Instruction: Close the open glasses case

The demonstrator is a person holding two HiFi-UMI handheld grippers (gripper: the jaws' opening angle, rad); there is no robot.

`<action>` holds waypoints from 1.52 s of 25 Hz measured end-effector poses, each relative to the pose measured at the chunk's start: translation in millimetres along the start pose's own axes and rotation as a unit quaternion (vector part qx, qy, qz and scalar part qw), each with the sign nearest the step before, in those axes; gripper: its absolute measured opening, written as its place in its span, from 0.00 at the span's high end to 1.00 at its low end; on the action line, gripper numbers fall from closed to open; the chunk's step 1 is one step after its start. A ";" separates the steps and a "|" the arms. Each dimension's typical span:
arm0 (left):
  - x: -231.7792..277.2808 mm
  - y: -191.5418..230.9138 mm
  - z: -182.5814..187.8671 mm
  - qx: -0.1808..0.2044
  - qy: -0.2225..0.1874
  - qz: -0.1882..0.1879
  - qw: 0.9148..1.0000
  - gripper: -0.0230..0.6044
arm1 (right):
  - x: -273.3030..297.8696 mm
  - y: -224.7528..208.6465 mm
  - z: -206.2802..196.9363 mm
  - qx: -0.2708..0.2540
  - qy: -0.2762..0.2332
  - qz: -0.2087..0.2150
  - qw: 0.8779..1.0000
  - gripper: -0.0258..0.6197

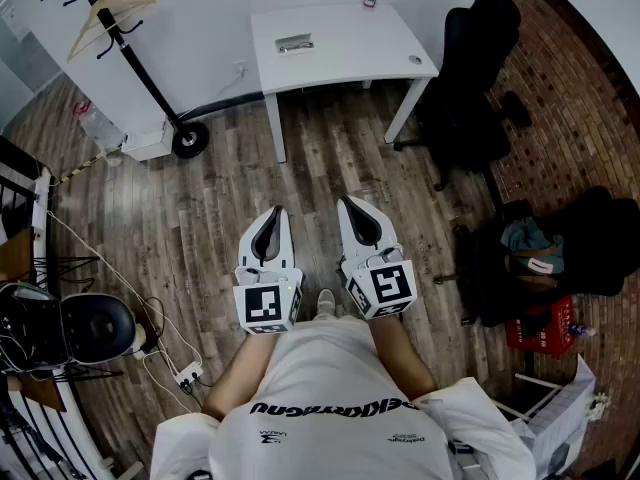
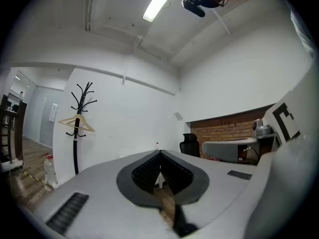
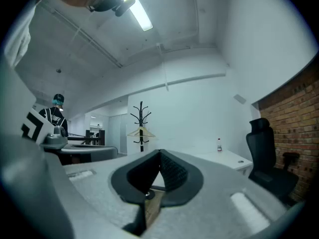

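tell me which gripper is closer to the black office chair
Right. The office chair stands ahead and to the right of the right gripper; the left gripper is beside it, farther left from the chair.

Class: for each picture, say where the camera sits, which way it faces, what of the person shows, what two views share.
Head view: on the person's head, facing steeply down at the floor; shirt, forearms, left gripper and right gripper show.
Left gripper view: on that gripper, level along its shut jaws, coat stand to the left.
Right gripper view: on that gripper, along its shut jaws toward the white table.
Shared by both: coat stand.
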State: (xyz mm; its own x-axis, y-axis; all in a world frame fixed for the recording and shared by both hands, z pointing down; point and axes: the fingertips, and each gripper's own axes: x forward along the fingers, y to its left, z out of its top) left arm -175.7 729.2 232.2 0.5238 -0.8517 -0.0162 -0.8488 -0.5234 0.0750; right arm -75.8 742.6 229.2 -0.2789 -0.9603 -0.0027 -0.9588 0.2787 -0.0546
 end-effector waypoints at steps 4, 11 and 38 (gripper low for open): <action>9.4 -0.8 -5.8 0.006 0.004 0.003 1.000 0.97 | 8.0 -12.2 -3.8 0.013 0.002 -0.006 1.000 0.96; 31.9 -15.2 -17.0 0.011 0.011 0.015 1.000 0.97 | 16.8 -40.6 -10.6 0.014 0.005 0.002 1.000 0.96; 231.3 78.8 -53.3 -0.003 0.038 0.022 0.999 0.97 | 221.5 -135.6 -36.2 0.034 0.028 -0.006 0.999 0.96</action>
State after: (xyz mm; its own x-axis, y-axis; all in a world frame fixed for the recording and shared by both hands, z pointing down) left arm -117.7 492.3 287.5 0.4894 -0.8698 0.0633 -0.8712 -0.4844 0.0797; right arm -9.5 492.6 272.2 -0.2710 -0.9611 0.0537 -0.9571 0.2632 -0.1213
